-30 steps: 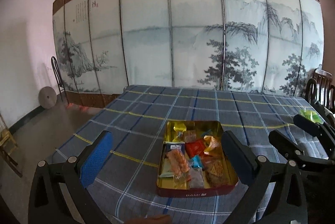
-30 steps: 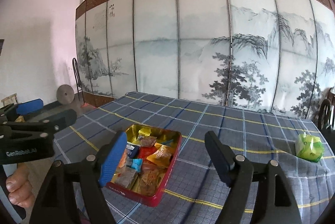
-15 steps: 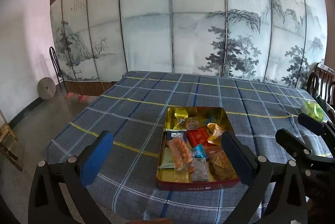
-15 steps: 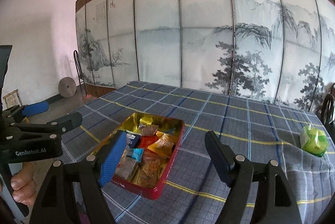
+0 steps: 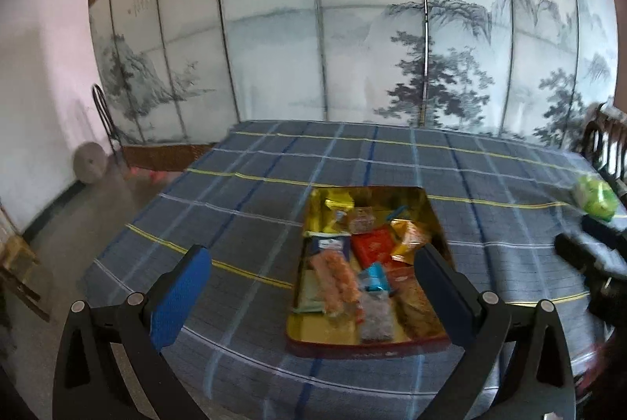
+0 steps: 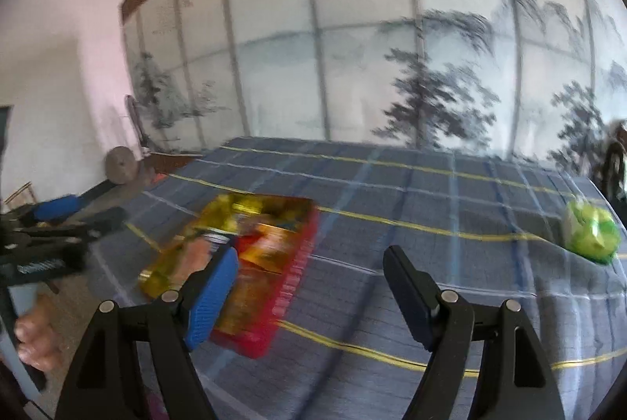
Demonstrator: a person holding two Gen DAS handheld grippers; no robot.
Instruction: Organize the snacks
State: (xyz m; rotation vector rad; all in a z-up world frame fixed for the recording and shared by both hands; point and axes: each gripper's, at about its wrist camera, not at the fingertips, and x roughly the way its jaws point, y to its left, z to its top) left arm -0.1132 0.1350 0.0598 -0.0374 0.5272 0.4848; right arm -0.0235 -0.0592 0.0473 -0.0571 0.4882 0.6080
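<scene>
- Snacks sit mostly in the red tin point(image 5: 313, 302), whose gold inside holds a jumble of wrappers: an orange-pink pack point(image 5: 335, 279) along the left, a red square packet point(image 5: 372, 243) mid-tin, a yellow-orange pouch point(image 5: 407, 233) to its right.
- One green bag point(image 6: 591, 233) lies well apart on the checked surface point(image 5: 254, 192), far toward your right side. Judged from the task, that stray is the likely thing to fetch.
- Your left tongs point(image 5: 313, 298) are spread wide with nothing between them, hanging above the near end of the tin.
- Your right tongs point(image 6: 309, 294) are likewise released and empty, over the tin's right wall and the bare cloth beside it.
- The right view is smeared, so how high those tongs ride over the cloth is hard to judge; slow down before you commit.
- Swing the right tongs toward the green bag, keep them wide, and come down over its bulging middle rather than a loose corner.
- Pinch gently: a soft bag will probably crumple or slip.
- Keep the left tongs near the tin's rim, ready to steady it, since a light tin may slide on cloth.
</scene>
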